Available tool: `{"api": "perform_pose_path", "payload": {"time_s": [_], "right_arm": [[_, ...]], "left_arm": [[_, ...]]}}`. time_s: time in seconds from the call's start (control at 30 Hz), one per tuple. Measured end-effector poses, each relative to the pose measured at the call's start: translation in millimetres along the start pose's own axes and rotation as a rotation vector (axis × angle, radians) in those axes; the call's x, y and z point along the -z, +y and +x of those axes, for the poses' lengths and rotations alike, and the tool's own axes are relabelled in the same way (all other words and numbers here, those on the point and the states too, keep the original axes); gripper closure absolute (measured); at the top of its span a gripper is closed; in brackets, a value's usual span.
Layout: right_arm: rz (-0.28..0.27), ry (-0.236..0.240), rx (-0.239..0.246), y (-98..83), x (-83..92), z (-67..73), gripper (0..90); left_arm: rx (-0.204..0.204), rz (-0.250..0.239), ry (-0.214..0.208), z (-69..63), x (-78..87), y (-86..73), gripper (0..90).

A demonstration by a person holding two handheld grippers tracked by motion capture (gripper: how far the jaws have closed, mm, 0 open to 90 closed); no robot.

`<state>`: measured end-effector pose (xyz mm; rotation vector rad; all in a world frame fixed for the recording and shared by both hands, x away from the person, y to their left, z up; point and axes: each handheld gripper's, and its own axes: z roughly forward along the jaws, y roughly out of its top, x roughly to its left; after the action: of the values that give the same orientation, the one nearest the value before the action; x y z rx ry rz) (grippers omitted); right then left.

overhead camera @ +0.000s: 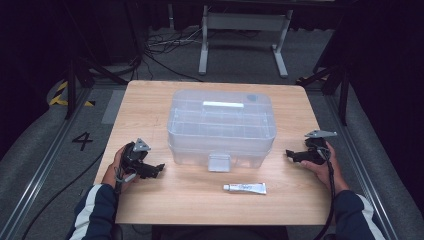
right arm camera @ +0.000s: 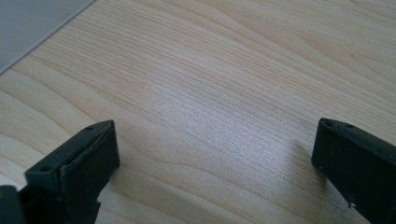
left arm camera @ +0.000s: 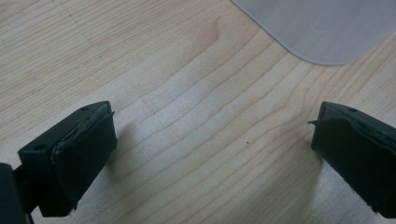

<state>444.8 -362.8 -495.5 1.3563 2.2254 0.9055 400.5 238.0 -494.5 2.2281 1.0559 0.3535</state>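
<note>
a: where does the clear plastic box (overhead camera: pixel 221 127) sit?

b: in the middle of the wooden table (overhead camera: pixel 150 100), lid shut, a white latch on its near face and a white handle strip on top. inner compartments show faintly through the lid; what lies in them i cannot tell.

a: and the left gripper (overhead camera: pixel 159 168)?

b: held in the person's left hand (overhead camera: pixel 116 167), low over the table to the left of the box's near corner, its tips pointing toward the box. it is near the box but apart from it. in the left gripper view its jaws stand wide, with bare wood between them and a rounded corner of the box (left arm camera: pixel 327 28) at the upper right.

a: so it grips nothing?

b: nothing. released, pads bare.

a: the right gripper (overhead camera: pixel 290 154)?

b: mirrored on the other side, in the right hand (overhead camera: pixel 325 167), tips pointing toward the right end of the box, a small gap between them and the box. its own view shows both jaws spread, only wood grain between them, and a pale edge of the box (right arm camera: pixel 32 28) at the upper left. also released, holding nothing.

a: anything else on the table?

b: a small white tube (overhead camera: pixel 245 188) lies flat near the front edge, just in front of the box's latch and a little to its right, cap end pointing left. it is between the two grippers, well apart from both. its print is too small to read.
</note>
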Motion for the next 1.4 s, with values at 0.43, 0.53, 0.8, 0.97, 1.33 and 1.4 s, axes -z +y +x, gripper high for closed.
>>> {"api": "perform_pose_path", "payload": {"time_s": [0.43,0.53,0.8,0.97,1.33,1.4], "right_arm": [[0.015,0.0,-0.003,-0.5,2.4,-1.3,1.6],[0.026,-0.006,-0.001,-1.5,7.0,-2.8,8.0],[0.001,0.04,0.034,2.5,21.1,-2.9,21.9],[-0.061,0.027,0.096,11.6,38.9,4.9,24.7],[-0.247,0.146,0.15,41.0,100.3,29.8,32.7],[-0.255,0.157,0.167,43.5,104.3,33.3,35.0]], "left_arm": [[-0.027,0.001,-0.021,3.0,-0.5,0.6,0.2],[-0.027,0.002,-0.023,3.2,-0.4,0.6,0.3],[-0.04,0.001,-0.042,4.8,1.2,-1.4,0.3],[-0.044,0.001,-0.044,5.1,1.5,-1.7,0.4],[-0.044,0.0,-0.037,4.8,1.7,-2.1,0.4],[-0.043,0.0,-0.037,4.7,1.7,-2.1,0.5]]}}
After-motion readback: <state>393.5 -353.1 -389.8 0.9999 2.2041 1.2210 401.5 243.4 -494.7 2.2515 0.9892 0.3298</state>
